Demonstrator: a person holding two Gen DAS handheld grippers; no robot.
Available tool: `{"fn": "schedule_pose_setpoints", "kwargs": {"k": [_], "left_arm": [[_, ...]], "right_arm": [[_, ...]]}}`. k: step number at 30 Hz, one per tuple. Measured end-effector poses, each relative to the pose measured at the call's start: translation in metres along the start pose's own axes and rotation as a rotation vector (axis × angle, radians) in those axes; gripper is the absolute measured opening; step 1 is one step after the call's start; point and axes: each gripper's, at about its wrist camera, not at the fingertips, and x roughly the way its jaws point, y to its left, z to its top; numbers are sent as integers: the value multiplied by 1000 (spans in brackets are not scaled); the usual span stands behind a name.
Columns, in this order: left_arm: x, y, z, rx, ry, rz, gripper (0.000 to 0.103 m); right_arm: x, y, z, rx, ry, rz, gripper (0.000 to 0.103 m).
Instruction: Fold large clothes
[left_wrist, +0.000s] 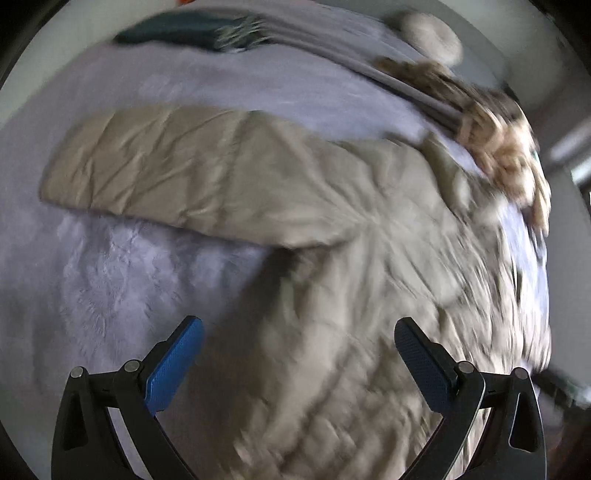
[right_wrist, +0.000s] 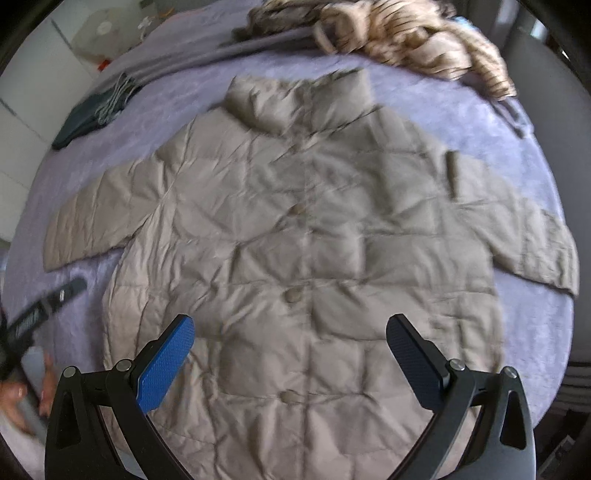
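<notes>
Our right gripper (right_wrist: 290, 332) and left gripper (left_wrist: 298, 338) both hung spread wide, gripping nothing. One beige jacket (right_wrist: 306, 236) lay flat mid-frame on the purple blanket (right_wrist: 424, 96), two sleeves out, four buttons showing. One striped garment (right_wrist: 413, 33) sat upper right.

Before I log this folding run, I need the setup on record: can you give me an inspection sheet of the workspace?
Surface: lilac fuzzy blanket, wrinkled.
Job's things: beige quilted jacket flat, buttoned front up, both sleeves spread out.
Clutter: tan striped furry garment and dark green folded item beyond the collar.
Grippers: left gripper and right gripper both open, holding nothing.
Cables: nothing seen.
Surroundings: white box at far left; blurred.
</notes>
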Motion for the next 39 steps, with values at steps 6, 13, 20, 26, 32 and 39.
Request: {"fn": "schedule_pose_setpoints", "kwargs": {"k": [6,13,20,26,32,39], "left_arm": [[60,89,40,-230,-27,-115,103],[78,147,107,-324,-161,-95,103],[81,187,152,-380,-231,-1,26],[39,165,159,-212,-305,12,9],[-20,110,157,-34,-387,-60,9],[-44,4,135,176,-373,-240,9]], "right_arm": [[53,43,3,-72,57,52,103],[97,77,14,-94,26,116,103],[124,111,51,-95,-6,187,103],[143,138,84,13,-41,363,71],[189,178,103,83,36,558,14],[239,195,94,100,185,640,9]]}}
